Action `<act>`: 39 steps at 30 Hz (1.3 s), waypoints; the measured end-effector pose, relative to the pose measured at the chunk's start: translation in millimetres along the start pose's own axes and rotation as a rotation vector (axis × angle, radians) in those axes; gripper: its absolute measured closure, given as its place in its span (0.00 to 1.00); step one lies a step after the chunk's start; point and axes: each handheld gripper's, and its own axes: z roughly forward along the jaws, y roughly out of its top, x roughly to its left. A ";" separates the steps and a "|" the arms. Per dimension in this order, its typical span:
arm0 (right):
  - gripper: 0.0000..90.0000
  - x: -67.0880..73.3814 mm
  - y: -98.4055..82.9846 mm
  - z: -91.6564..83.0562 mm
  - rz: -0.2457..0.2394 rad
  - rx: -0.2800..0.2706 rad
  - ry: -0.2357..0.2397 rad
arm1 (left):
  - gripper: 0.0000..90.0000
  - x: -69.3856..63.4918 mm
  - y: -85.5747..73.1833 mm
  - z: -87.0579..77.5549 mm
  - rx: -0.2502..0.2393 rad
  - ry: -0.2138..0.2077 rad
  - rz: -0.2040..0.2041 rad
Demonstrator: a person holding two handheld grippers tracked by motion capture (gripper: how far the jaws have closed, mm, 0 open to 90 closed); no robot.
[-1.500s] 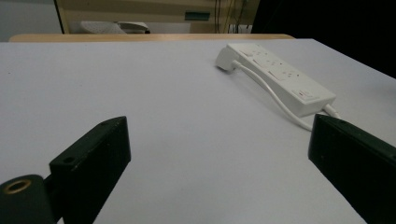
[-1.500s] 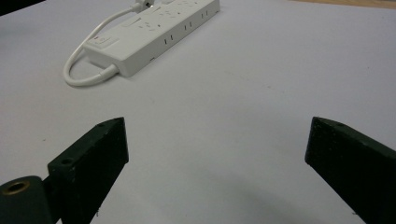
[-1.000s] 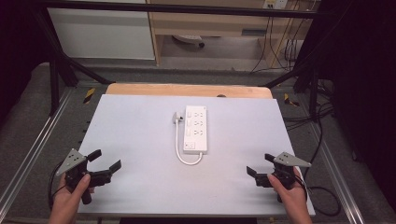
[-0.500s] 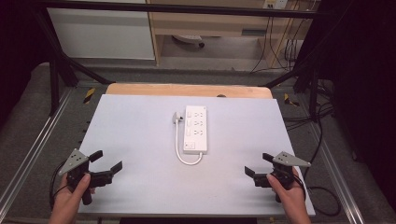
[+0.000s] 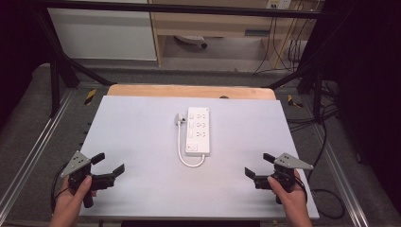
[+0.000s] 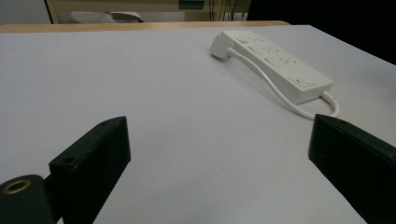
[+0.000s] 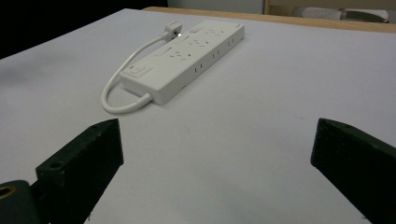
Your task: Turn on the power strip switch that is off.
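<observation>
A white power strip [image 5: 198, 130] lies in the middle of the pale table [image 5: 142, 142], its short white cable [image 5: 182, 149] looping along its left side to a plug [image 5: 179, 118]. The strip also appears in the left gripper view [image 6: 280, 65] and the right gripper view [image 7: 187, 58]. My left gripper [image 5: 108, 164] is held open near the table's front left corner, nothing between its jaws. My right gripper [image 5: 257, 165] is held open near the front right corner, also with nothing in it. Both sit well short of the strip.
A wooden board edge [image 5: 189, 91] runs along the table's far side. Metal frame rails [image 5: 33, 156] flank the table. Cables [image 5: 326, 142] trail on the floor at the right, and a cabinet [image 5: 104, 33] stands behind.
My right gripper has shifted slightly left. The left gripper and the power strip have hardly moved.
</observation>
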 end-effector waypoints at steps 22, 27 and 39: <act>0.03 7.4 25.9 10.5 0.000 -0.013 0.034 | 0.06 0.8 -1.3 0.6 0.012 0.009 -0.002; 0.02 8.0 33.3 13.6 -0.008 -0.015 0.019 | 0.06 0.5 -1.4 0.7 0.014 0.010 -0.001; 0.02 11.8 52.2 25.6 -0.025 -0.007 0.042 | 0.06 1.2 -1.6 0.9 0.016 0.008 0.001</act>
